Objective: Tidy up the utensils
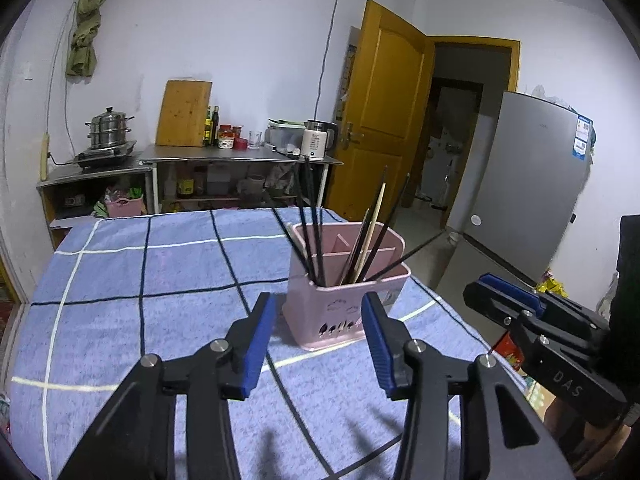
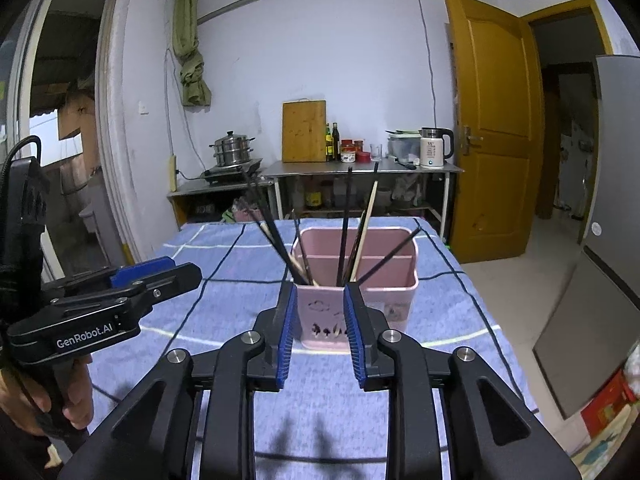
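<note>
A pink utensil holder stands on the blue checked tablecloth. Several chopsticks, most black and one pale wood, stand in its front compartment. My left gripper is open and empty, just in front of the holder. My right gripper shows at the right of the left wrist view. In the right wrist view the holder with its chopsticks stands just beyond my right gripper, which is open and empty. My left gripper shows at the left there.
A steel counter at the back wall holds a steamer pot, a cutting board, bottles and a kettle. A yellow door and a grey fridge stand to the right. The table edge is on the right.
</note>
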`<act>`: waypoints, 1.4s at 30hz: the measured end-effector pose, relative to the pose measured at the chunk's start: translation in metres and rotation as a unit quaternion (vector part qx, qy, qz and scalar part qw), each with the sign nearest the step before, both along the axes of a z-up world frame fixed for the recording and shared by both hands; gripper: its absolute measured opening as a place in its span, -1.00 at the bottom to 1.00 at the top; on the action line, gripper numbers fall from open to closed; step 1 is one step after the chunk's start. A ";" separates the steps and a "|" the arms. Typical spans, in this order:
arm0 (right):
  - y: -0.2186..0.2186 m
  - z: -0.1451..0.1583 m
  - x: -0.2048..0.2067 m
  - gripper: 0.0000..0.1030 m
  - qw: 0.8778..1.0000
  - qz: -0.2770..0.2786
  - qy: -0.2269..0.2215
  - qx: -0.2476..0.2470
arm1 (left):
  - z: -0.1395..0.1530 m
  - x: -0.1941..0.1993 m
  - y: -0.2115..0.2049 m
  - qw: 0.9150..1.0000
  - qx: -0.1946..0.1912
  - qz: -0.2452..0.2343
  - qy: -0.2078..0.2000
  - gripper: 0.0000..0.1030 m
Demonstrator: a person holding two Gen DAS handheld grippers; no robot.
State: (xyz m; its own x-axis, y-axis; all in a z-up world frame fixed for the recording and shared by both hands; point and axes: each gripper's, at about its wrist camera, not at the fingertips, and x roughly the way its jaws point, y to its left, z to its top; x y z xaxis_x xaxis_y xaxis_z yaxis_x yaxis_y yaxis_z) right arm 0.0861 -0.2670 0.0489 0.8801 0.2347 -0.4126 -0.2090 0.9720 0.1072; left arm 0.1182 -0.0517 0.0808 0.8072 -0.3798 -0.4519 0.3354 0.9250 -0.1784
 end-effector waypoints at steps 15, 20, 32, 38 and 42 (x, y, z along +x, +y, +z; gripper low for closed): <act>-0.002 -0.040 -0.027 -0.47 1.000 -0.027 -0.001 0.006 | -0.038 -0.035 0.008 0.999 0.017 0.027 -0.014 -0.08; 0.000 -0.047 -0.033 -0.47 1.000 -0.028 -0.003 0.001 | -0.044 -0.037 0.008 0.999 0.021 0.032 -0.012 -0.08; 0.000 -0.048 -0.035 -0.47 1.000 -0.030 0.000 0.003 | -0.044 -0.038 0.012 0.998 0.022 0.048 -0.019 -0.08; -0.001 -0.048 -0.035 -0.47 0.999 -0.033 0.000 0.003 | -0.043 -0.040 0.011 0.998 0.023 0.050 -0.022 -0.08; -0.001 -0.048 -0.035 -0.47 0.999 -0.033 -0.001 0.002 | -0.043 -0.040 0.011 0.998 0.024 0.050 -0.023 -0.08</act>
State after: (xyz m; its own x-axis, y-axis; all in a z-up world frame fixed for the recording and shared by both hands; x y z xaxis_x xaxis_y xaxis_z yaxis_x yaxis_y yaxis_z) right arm 0.0508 -0.2679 0.0009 0.8950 0.1781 -0.4091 -0.1447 0.9832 0.1114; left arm 0.0780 -0.0408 0.0379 0.8603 -0.2752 -0.4292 0.2474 0.9614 -0.1206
